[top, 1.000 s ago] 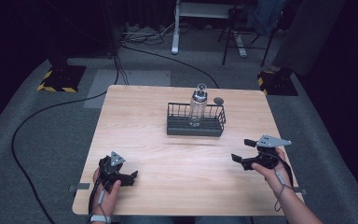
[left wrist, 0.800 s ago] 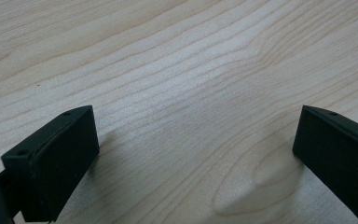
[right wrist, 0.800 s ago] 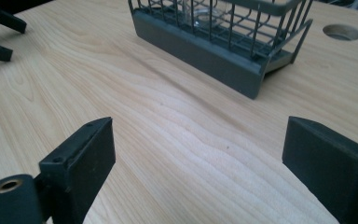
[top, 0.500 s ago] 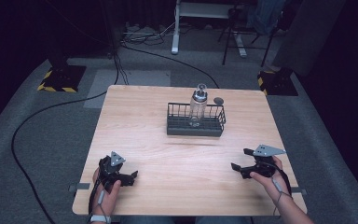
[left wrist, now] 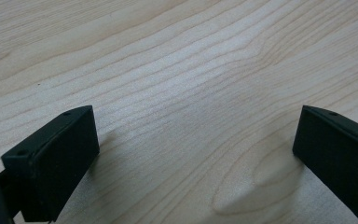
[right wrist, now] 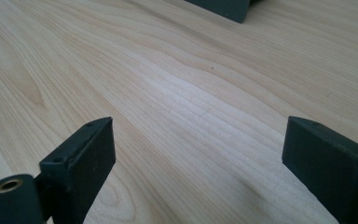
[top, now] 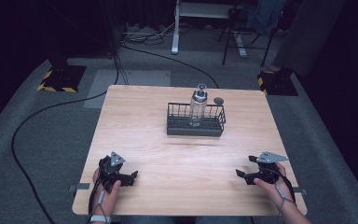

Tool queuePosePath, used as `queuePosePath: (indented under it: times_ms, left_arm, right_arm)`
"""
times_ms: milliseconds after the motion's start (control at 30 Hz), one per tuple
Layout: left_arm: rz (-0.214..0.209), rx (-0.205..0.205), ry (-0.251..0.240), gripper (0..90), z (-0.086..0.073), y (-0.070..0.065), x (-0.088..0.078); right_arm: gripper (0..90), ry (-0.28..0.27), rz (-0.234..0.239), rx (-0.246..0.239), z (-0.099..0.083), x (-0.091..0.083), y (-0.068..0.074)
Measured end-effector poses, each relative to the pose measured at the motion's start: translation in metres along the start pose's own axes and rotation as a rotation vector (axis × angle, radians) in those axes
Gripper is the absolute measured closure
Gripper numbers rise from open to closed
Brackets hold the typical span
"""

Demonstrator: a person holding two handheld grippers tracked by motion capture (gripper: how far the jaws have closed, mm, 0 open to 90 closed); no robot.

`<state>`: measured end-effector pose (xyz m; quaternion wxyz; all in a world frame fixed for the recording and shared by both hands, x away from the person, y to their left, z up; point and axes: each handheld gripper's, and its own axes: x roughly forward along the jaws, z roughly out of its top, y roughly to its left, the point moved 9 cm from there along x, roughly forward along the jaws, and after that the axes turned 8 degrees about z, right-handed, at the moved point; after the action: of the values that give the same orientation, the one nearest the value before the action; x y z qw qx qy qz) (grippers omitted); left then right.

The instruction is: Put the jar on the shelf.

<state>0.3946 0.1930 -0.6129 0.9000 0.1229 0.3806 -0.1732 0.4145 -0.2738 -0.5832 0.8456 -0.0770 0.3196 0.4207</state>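
A person seated at the near edge of a light wooden table (top: 144, 121) holds a two-jaw gripper in each hand. At about 7 o'clock on the tabletop, the left gripper (top: 127, 178) rests low over the wood in the person's left hand (top: 106, 188), its grey three-cornered plate facing up; seen from the left gripper view, the left gripper (left wrist: 193, 154) has its black jaws spread wide with only bare wood grain between them. At the table's centre, toward 12 o'clock, a dark wire basket (top: 173, 126) stands on the wood, and a clear bottle (top: 197, 105) with a rounded top stands upright inside it. A small dark round object (top: 218, 100) lies on the table just behind the basket, at about 1 o'clock. At about 5 o'clock, the right gripper (top: 242, 175) sits in the person's right hand (top: 272, 183), a cable trailing along the wrist. In the right gripper view, the right gripper (right wrist: 198, 161) likewise has its jaws wide apart and holds nothing, with a corner of the basket (right wrist: 223, 8) far ahead.
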Motion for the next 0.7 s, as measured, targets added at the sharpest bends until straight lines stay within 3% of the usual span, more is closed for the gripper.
queuePosePath:
  times_ms: [700]
  left_arm:
    - [0.0,-0.001,0.0,0.2,0.0,0.0,0.0]
  right_arm:
    - [8.7,0.054,-0.029,0.03,-0.031,-0.005,-0.005]
